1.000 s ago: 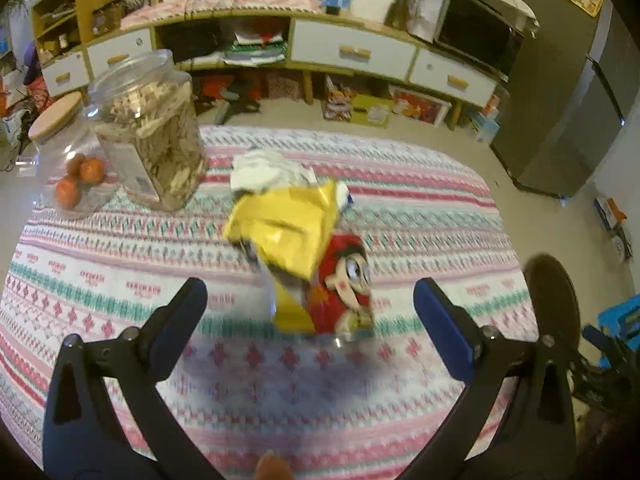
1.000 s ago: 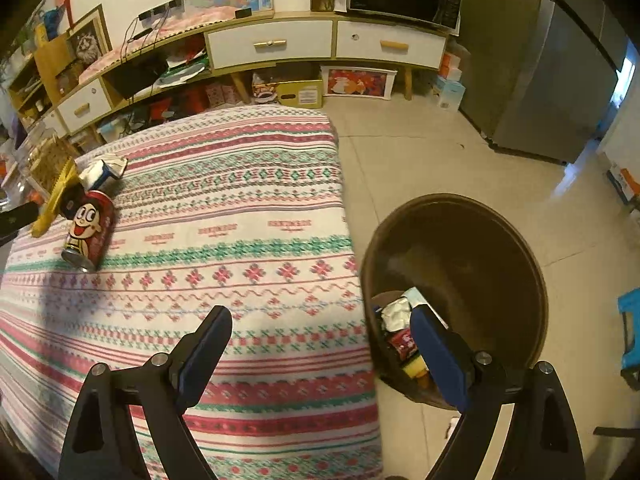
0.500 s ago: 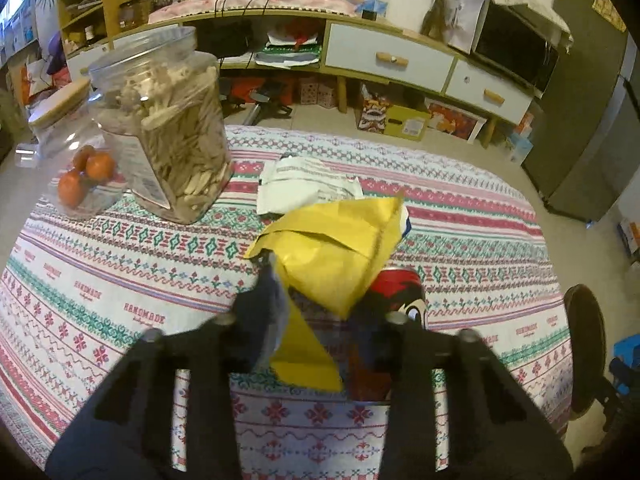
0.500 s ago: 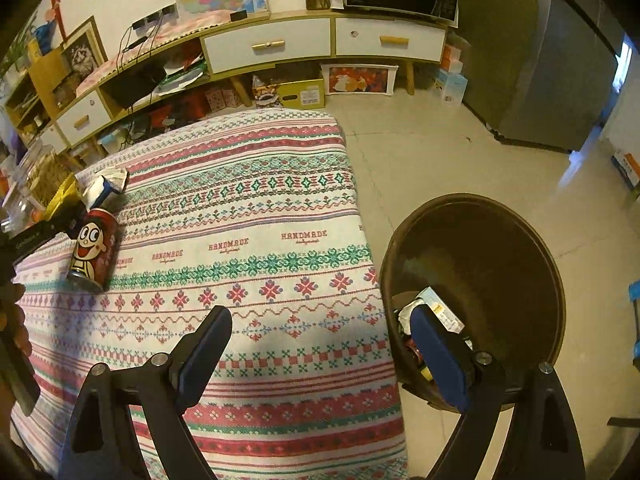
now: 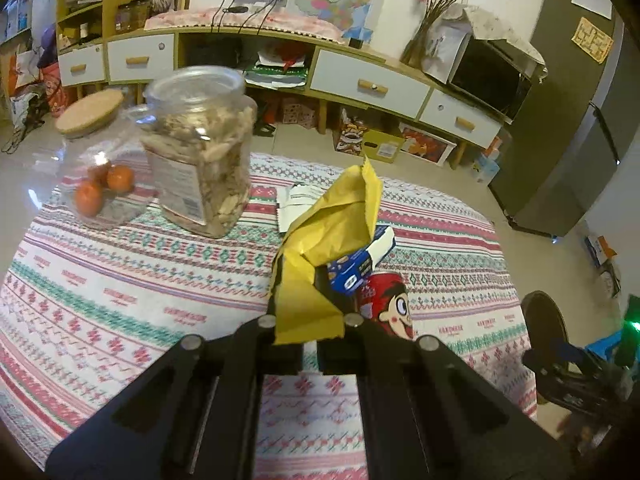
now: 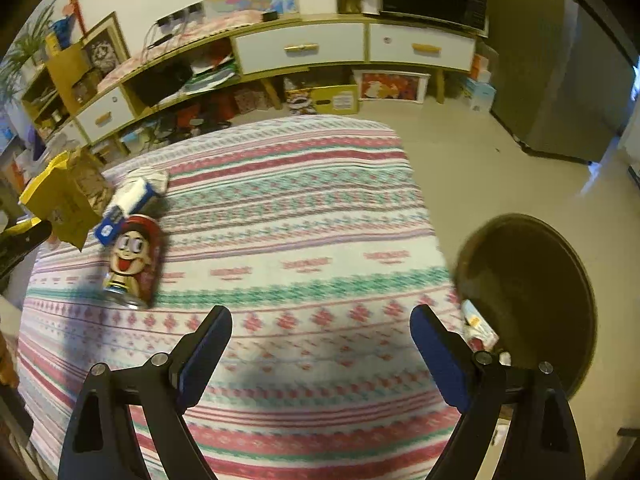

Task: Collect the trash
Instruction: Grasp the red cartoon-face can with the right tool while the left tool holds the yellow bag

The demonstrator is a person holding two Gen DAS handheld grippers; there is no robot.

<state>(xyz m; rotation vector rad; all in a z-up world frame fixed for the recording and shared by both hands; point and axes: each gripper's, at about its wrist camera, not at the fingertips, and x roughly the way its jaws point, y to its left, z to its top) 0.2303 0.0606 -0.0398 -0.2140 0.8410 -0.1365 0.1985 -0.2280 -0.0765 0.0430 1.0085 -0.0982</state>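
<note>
In the left wrist view, the left gripper (image 5: 306, 320) has just been clamped onto the yellow wrapper (image 5: 320, 256), now lifted off the table (image 5: 120, 280), ready for binning.

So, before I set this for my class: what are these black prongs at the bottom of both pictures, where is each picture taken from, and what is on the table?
No robot here: a person holds a two-fingered gripper in each hand, and a wide-angle camera on each one looks forward along its fingers. That is why the black prongs fill the bottom of both pictures.

The left gripper has just closed on a yellow wrapper and is pinching its lower edge. The right gripper is open and holds nothing.

On the patterned tablecloth lie a red cartoon can on its side, a small blue and white carton and a white wrapper. Two jars stand there too: a snack jar and a cork-lidded jar holding small orange fruits.

Beside the table is a brown bin with some rubbish in it.
</note>
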